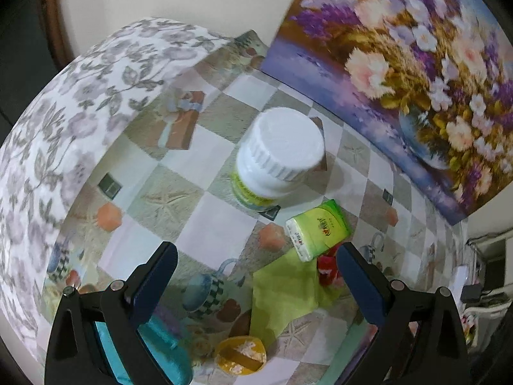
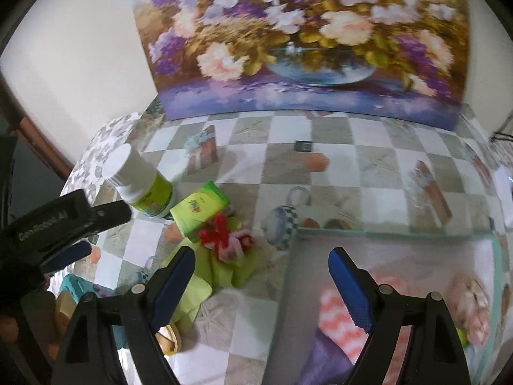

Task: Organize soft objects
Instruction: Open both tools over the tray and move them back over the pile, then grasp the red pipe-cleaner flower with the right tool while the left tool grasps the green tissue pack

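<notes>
Inside, the tray holds a pink zigzag cloth and purple fabric.

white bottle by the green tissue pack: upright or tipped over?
Upright. The white bottle stands on its base on the checkered tablecloth, ribbed cap on top; the right wrist view shows the same, beside the green tissue pack.

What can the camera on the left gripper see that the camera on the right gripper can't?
Only the left wrist view shows the yellow item near its bottom edge clearly. Only the right wrist view shows the box holding a pink zigzag cloth, plus the left gripper from outside. Both show the white bottle, green tissue pack, green cloth, red knitted thing and flower painting.
</notes>
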A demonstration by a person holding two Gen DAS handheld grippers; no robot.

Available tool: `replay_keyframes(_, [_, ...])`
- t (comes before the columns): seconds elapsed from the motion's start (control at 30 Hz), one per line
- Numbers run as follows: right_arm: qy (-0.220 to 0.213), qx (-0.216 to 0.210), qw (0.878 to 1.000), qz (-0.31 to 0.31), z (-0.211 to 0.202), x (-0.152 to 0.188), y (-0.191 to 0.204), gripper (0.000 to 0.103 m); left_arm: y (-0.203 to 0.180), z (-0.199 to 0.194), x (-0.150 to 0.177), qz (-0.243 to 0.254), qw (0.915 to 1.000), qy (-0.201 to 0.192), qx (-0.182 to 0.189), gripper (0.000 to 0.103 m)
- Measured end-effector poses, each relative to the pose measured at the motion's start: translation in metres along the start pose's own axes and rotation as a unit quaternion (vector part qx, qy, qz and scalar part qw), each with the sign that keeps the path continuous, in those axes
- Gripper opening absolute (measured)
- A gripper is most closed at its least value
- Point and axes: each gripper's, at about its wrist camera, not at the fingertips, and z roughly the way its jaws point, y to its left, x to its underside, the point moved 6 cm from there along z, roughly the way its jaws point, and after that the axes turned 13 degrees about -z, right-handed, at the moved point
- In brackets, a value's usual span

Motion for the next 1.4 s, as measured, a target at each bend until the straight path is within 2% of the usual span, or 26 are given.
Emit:
replay_keyframes(0.1, [0.006,-0.012,1.000,-0.004,0.016,-0.001,0.003,0.085,-0.003,0.012,-0.002,0.000,0.9999,0.010,-0.008,0.099])
replay_keyframes(0.27, [0.018,-0.029,0.999,-0.012,0.040,0.001,0.009,0.075,-0.008,0.029,-0.002,-0.002,0.9996,0.023,-0.014,0.099])
replay_keyframes(0.37, [0.012,-0.017,0.999,-0.030,0.044,-0.002,0.012,0.073,-0.011,0.035,-0.002,-0.001,0.9995,0.025,-0.018,0.099])
replay_keyframes(0.43, [0.009,-0.029,0.999,-0.033,0.044,-0.003,0.016,0.065,-0.010,0.037,-0.002,-0.003,0.9994,0.025,-0.022,0.099])
replay_keyframes(0.5, [0.013,-0.034,0.999,-0.036,0.046,-0.001,0.019,0.064,-0.008,0.038,-0.002,-0.006,0.9993,0.028,-0.022,0.099])
replay_keyframes(0.77, [0.028,-0.036,0.998,-0.051,0.059,0.006,0.030,0.052,-0.007,0.039,-0.002,-0.002,0.9992,0.031,-0.026,0.099])
replay_keyframes(1.1, [0.030,-0.045,0.998,-0.039,0.063,0.010,0.025,0.026,-0.006,0.044,-0.002,-0.007,0.9989,0.043,-0.019,0.099])
replay_keyframes(1.4, [0.026,-0.070,0.997,-0.016,0.059,0.010,0.017,0.019,-0.012,0.040,-0.003,-0.003,0.9990,0.044,0.003,0.098])
